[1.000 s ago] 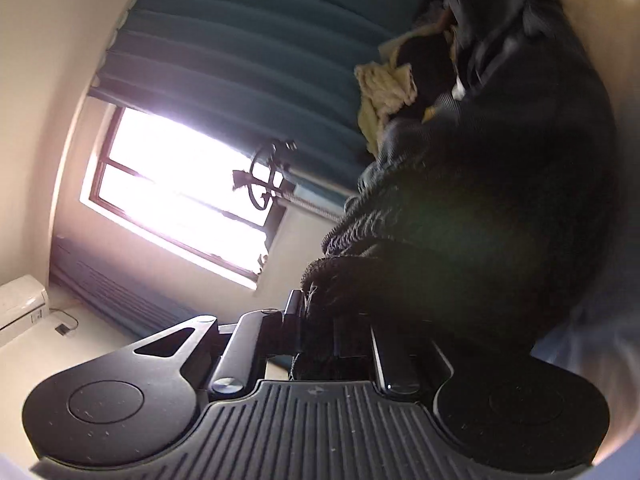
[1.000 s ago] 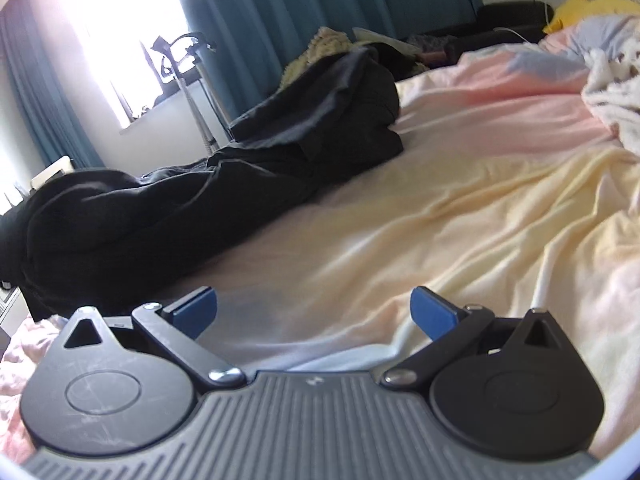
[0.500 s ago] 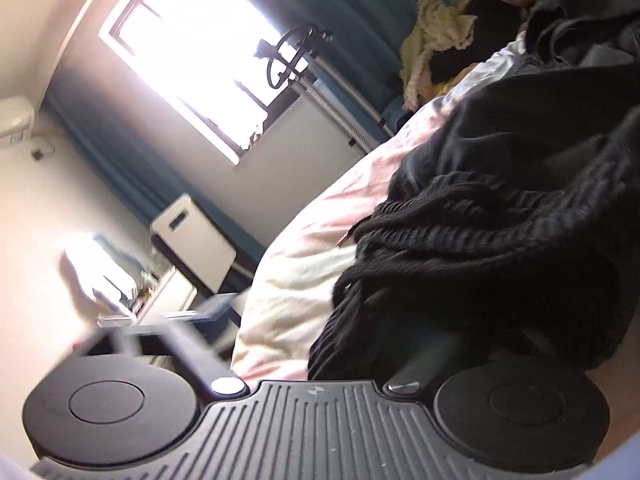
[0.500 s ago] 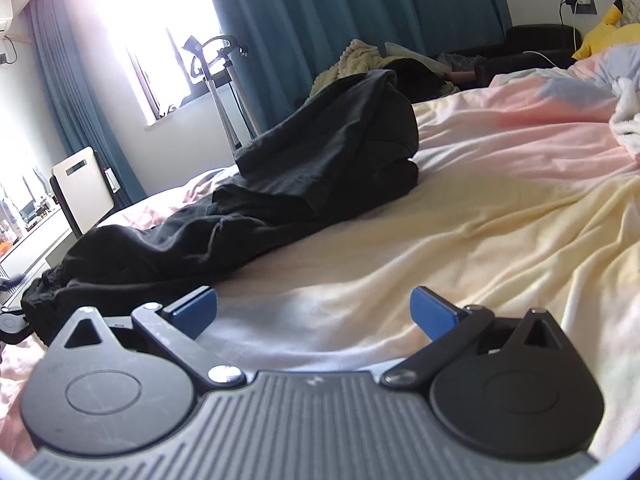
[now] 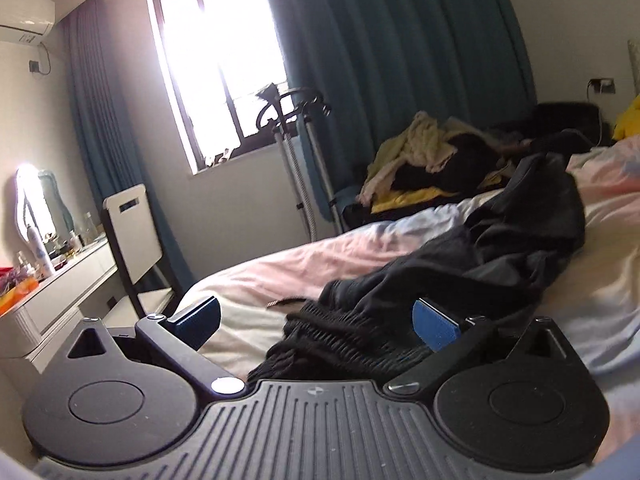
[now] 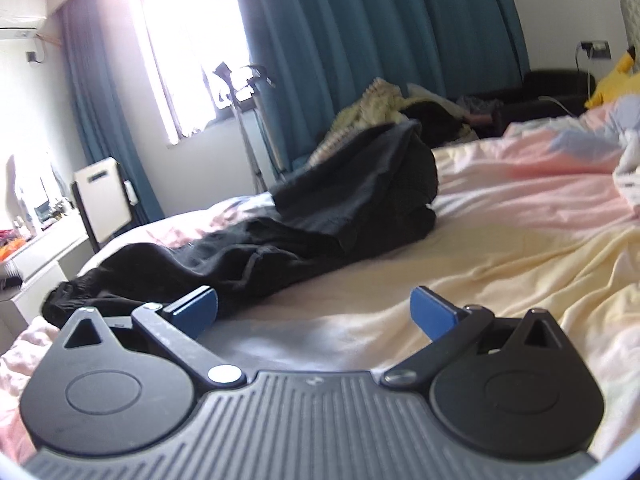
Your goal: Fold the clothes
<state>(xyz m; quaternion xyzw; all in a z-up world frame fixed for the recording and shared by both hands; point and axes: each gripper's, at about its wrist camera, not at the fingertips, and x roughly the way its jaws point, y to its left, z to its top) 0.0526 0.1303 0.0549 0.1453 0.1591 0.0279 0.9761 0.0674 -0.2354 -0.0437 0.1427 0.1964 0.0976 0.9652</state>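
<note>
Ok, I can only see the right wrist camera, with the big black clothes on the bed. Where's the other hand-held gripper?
Observer: The left hand-held gripper is at the near end of the crumpled black garment, wide open.
Operator: Is it holding it?
Observer: No. The garment's ribbed knit edge lies between its blue pads, but the jaws stand apart.
Operator: Is anything hiding behind the black clothes?
Observer: Yes, a bright yellow cloth at the bottom of the clothes pile by the teal curtain.
</note>
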